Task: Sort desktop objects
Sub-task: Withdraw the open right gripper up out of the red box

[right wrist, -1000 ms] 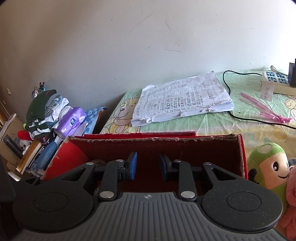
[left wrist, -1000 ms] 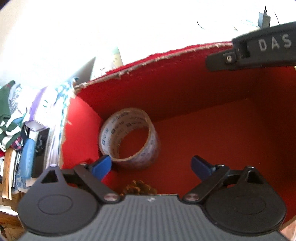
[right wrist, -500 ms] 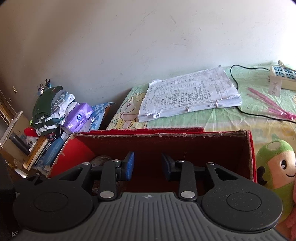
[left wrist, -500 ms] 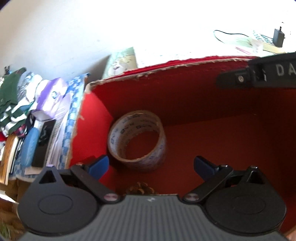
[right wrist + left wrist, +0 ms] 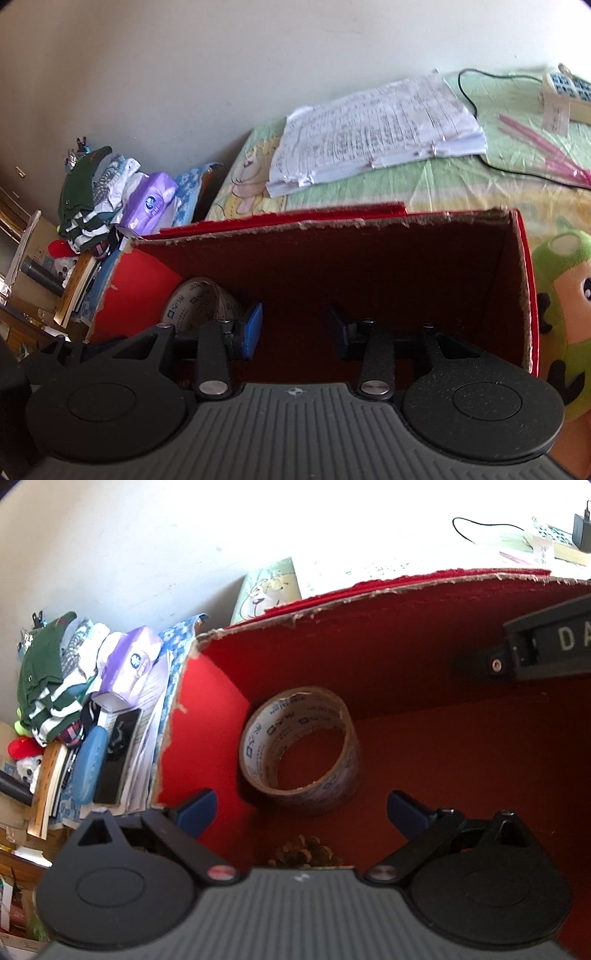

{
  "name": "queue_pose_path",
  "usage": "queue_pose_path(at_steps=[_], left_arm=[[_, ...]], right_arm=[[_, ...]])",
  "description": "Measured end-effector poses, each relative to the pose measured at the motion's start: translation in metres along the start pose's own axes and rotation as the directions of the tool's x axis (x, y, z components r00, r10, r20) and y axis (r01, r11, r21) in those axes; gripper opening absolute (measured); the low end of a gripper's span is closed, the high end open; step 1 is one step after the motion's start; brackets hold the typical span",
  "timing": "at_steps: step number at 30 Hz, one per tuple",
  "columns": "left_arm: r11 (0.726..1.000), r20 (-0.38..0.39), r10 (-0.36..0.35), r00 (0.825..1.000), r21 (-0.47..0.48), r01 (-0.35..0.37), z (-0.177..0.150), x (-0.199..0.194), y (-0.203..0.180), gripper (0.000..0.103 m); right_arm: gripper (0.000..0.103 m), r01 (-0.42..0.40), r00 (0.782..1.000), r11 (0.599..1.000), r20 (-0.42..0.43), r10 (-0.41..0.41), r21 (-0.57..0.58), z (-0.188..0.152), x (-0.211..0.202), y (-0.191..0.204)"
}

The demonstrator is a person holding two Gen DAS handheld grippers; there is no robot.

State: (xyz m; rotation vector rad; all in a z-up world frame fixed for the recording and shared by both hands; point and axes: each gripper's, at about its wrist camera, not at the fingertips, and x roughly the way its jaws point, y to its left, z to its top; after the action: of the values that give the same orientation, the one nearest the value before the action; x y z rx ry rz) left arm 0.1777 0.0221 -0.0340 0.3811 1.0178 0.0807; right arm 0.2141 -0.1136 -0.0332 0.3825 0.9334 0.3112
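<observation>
The left gripper [image 5: 301,808] hangs over the red box [image 5: 369,657] with its fingers spread wide and empty. Just under it lies a pine cone [image 5: 304,854], and beyond that a tape roll [image 5: 299,749] on its side in the box's left corner. The right gripper [image 5: 291,328] (fingers narrowly parted, holding nothing) hovers at the box; a paper stack [image 5: 376,129] lies beyond.

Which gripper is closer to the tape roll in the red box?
Left. The left gripper hangs open right above the tape roll; the right gripper sits open further along the box.
</observation>
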Motion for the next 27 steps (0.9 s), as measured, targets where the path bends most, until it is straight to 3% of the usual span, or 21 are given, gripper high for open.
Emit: queue_pose_path(at_steps=[10, 14, 16, 18, 19, 20, 21, 25, 27], left_arm=[[0.995, 0.001, 0.064, 0.998, 0.070, -0.064, -0.003, -0.010, -0.011, 0.099], [0.975, 0.054, 0.157, 0.986, 0.152, -0.164, -0.008, -0.012, -0.025, 0.099], [0.934, 0.115, 0.262, 0.958, 0.219, -0.282, -0.013, -0.013, -0.039, 0.100], [0.861, 0.179, 0.397, 0.900, 0.266, -0.433, -0.019, -0.010, -0.056, 0.102], [0.826, 0.216, 0.446, 0.868, 0.273, -0.493, -0.021, -0.008, -0.062, 0.102], [0.805, 0.241, 0.473, 0.847, 0.272, -0.527, -0.023, -0.008, -0.065, 0.102], [0.802, 0.246, 0.478, 0.843, 0.269, -0.533, -0.024, -0.008, -0.066, 0.102], [0.883, 0.176, 0.389, 0.904, 0.207, -0.420, -0.016, -0.010, -0.051, 0.102], [0.907, 0.182, 0.355, 0.917, 0.171, -0.385, -0.015, -0.013, -0.045, 0.102]], right_arm=[[0.049, -0.021, 1.000, 1.000, -0.016, 0.021, 0.016, 0.001, 0.000, -0.003], [0.050, -0.029, 1.000, 0.999, 0.002, 0.029, 0.015, 0.001, -0.002, -0.004], [0.050, -0.031, 0.999, 0.999, 0.010, 0.031, 0.013, 0.001, -0.003, -0.005], [0.050, -0.033, 0.999, 0.999, 0.012, 0.033, 0.015, 0.002, -0.003, -0.005], [0.051, -0.035, 0.999, 0.999, 0.012, 0.035, 0.015, 0.002, -0.003, -0.006], [0.051, -0.039, 0.999, 0.999, 0.013, 0.038, 0.017, 0.002, -0.003, -0.006], [0.052, -0.043, 0.999, 0.999, 0.014, 0.042, 0.021, 0.002, -0.003, -0.007], [0.053, -0.053, 0.998, 0.998, 0.021, 0.052, 0.026, 0.002, -0.004, -0.008], [0.053, -0.062, 0.998, 0.997, 0.030, 0.061, 0.037, 0.002, -0.005, -0.010]])
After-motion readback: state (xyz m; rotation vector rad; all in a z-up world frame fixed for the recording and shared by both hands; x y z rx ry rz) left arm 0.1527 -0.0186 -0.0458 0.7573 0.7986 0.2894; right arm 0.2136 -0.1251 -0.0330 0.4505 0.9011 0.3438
